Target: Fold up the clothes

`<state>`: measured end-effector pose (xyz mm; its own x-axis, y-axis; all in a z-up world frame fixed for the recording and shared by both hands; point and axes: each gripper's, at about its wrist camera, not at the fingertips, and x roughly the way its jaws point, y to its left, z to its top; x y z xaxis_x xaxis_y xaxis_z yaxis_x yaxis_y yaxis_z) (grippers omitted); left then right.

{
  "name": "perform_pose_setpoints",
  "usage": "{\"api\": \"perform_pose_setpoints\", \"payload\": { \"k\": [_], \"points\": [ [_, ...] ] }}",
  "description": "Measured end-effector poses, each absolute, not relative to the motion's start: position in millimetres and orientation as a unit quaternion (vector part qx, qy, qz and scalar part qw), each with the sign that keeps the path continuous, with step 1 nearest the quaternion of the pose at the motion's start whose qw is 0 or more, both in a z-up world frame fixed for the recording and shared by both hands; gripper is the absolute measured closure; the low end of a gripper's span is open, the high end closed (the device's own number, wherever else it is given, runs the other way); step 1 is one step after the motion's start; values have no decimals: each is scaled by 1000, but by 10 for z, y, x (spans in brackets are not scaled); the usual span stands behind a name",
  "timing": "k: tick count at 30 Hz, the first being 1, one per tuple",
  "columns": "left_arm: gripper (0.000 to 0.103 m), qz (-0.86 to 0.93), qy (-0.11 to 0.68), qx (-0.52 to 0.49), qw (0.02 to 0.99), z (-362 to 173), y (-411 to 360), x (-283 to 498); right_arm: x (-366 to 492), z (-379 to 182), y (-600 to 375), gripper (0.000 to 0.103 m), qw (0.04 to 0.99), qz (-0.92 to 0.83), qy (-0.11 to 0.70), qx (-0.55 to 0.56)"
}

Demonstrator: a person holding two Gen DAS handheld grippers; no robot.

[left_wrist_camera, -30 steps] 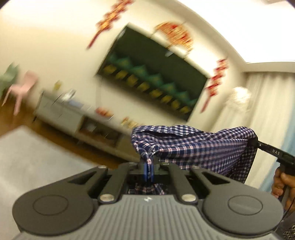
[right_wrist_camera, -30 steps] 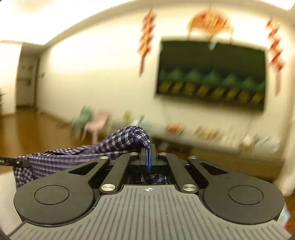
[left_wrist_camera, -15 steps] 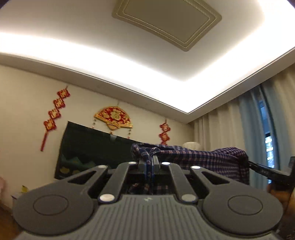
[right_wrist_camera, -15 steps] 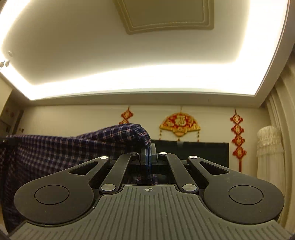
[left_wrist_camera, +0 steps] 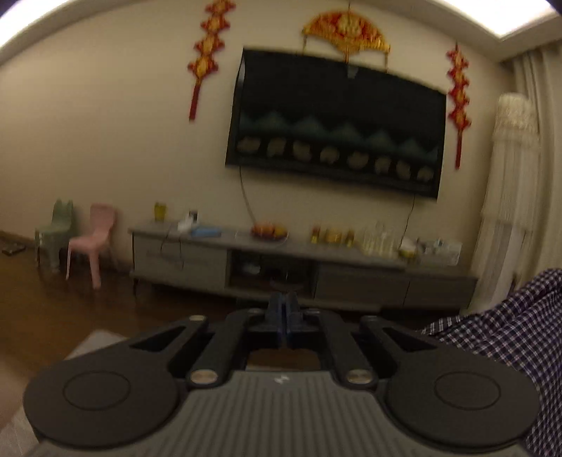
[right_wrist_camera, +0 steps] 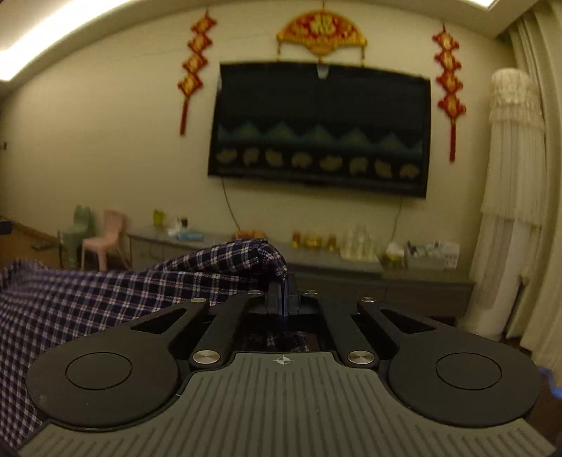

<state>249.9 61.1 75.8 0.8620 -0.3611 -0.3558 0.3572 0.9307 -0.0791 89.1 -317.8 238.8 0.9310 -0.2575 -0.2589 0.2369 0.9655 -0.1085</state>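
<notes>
Left gripper seen from its own wrist camera: the two blue fingertips stand together with no cloth visible between them. A checked shirt enters at the right edge, beside the gripper body. Beyond, a dark television hangs on a cream wall, flanked by red knot ornaments and topped by a red-and-gold fan. Below it runs a grey cabinet bearing fruit and bottles. A pink chair and a green chair stand at left; pale curtains hang at right.
</notes>
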Motion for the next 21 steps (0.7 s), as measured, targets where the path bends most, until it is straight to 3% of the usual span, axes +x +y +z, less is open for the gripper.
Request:
{"api": "perform_pose_setpoints", "payload": {
  "k": [5,7,9,11,13,15,18,20,21],
  "points": [
    [97,-209,335,31,918,-538,672,2784,1870,701,-3453,103,935,-150,318,-44],
    [89,-225,367,33,902,-727,692,2770,1950,167,-3523,103,915,-149,373,-43],
    [75,-239,385,24,891,-706,718,2747,1985,-35,-3585,80,904,-143,402,-36],
    [62,-246,388,16,888,-667,726,2696,1933,-49,-3642,66,903,-137,407,-31],
    [39,-255,389,8,885,-628,679,2678,1803,86,-3688,58,909,-139,392,-21],
    [26,-260,398,0,880,-561,569,2672,1648,299,-3745,48,920,-141,366,3],
    [28,-229,405,9,885,-626,449,2658,1280,611,-3707,34,933,-131,333,33],
    [44,-165,410,1,897,-719,469,2681,1118,617,-3630,33,935,-116,334,35],
    [59,-148,423,-26,894,-783,512,2744,1053,602,-3606,33,934,-110,338,35]
  ]
}}
